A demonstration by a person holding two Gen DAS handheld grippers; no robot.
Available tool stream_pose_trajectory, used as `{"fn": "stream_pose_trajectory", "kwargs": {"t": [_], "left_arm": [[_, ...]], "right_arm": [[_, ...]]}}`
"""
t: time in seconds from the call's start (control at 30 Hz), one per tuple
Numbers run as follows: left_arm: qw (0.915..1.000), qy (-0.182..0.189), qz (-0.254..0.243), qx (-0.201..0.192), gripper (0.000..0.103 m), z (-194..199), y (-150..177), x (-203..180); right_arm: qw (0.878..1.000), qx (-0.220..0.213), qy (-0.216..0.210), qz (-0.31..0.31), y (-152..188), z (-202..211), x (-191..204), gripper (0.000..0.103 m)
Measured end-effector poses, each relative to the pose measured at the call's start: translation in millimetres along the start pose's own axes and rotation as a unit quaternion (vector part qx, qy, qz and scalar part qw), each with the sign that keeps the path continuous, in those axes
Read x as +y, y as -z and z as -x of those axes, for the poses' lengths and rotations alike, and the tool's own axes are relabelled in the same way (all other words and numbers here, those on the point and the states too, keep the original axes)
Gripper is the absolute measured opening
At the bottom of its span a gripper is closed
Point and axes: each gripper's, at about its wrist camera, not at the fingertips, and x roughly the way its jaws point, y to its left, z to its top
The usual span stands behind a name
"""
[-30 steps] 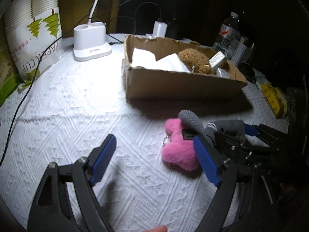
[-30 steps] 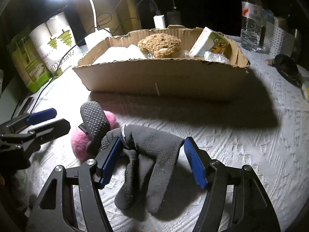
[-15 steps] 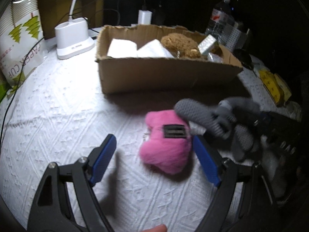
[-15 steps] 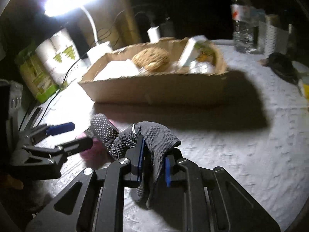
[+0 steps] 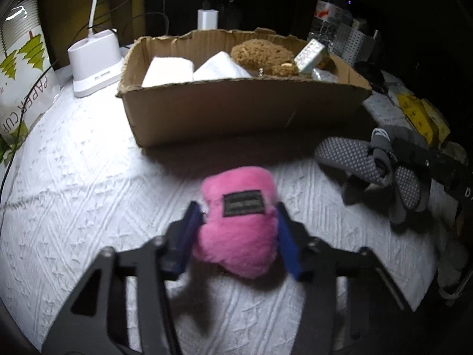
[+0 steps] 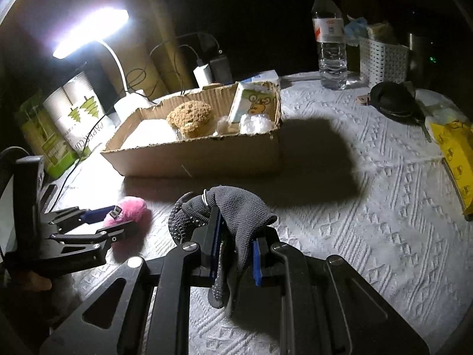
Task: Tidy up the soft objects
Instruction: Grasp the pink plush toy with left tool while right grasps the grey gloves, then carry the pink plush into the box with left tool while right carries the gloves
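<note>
My left gripper is shut on a pink plush toy with a dark label, held just over the white cloth; both also show in the right wrist view. My right gripper is shut on a grey dotted glove, lifted off the cloth; the glove shows at the right of the left wrist view. A cardboard box stands behind, holding white folded cloths, a brown plush and a small carton.
A white lamp base and a paper cup pack stand at the left. A water bottle, white basket, black pouch and yellow packet are at the right. Cables run behind the box.
My left gripper moved in and closed on the pink toy. My right gripper, which closed on the glove half a second ago, has lifted it and drawn it to the right.
</note>
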Motion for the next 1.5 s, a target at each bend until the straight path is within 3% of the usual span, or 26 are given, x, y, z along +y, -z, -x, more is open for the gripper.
{"fn": "stream_pose_trajectory", "kwargs": {"t": [0.63,1.5], "left_arm": [[0.9980,0.015,-0.008,-0.061,0.044,54.0,-18.1,2.0],[0.9935,0.013,0.002,-0.113,0.044,70.8,-64.4,12.1]], "right_arm": [[0.999,-0.041,-0.010,0.024,-27.0,32.5,17.0,0.019],[0.997,-0.056,-0.016,0.054,-76.3,26.6,24.7,0.019]]}}
